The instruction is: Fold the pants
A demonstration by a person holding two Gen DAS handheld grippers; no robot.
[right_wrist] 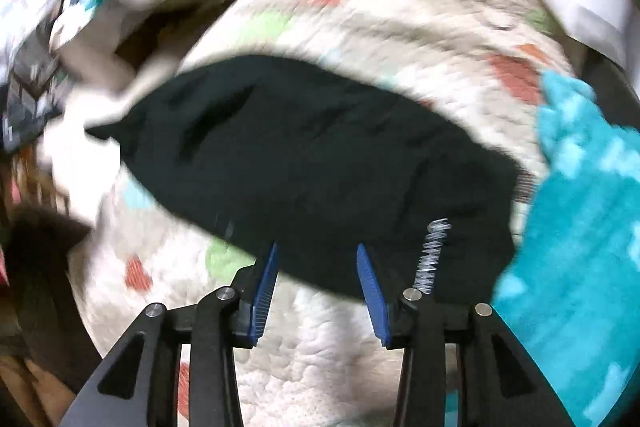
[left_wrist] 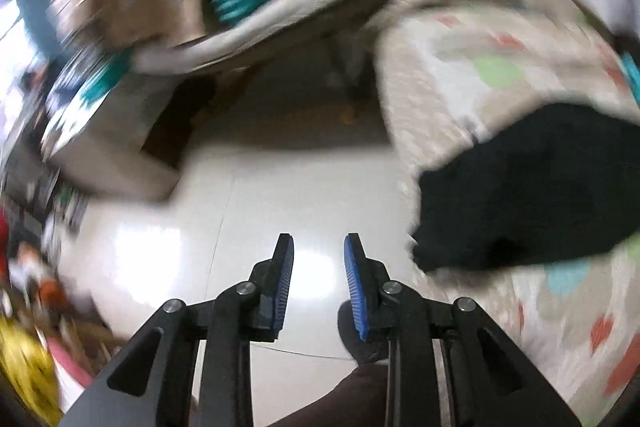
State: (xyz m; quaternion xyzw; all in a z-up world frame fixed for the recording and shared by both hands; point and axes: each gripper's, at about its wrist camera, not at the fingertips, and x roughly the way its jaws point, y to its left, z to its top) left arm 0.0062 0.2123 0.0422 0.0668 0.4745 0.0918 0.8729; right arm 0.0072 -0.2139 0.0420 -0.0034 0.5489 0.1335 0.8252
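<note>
The black pants [right_wrist: 312, 163] lie in a folded bundle on a quilted cream bedspread [right_wrist: 360, 27] with coloured patches. In the left wrist view the pants [left_wrist: 528, 195] show at the right, near the bed's edge. My left gripper [left_wrist: 319, 247] is open and empty, out over the shiny white floor [left_wrist: 256, 227], left of the pants. My right gripper [right_wrist: 316, 255] is open and empty, its blue fingertips just at the near edge of the pants. Both views are blurred by motion.
A turquoise blanket [right_wrist: 580, 227] lies on the bed right of the pants. Cardboard boxes [left_wrist: 132, 7] and clutter stand on the floor to the left. A chair or frame [left_wrist: 280, 23] stands beyond the floor gap. My dark shoe [left_wrist: 360, 339] shows below the left gripper.
</note>
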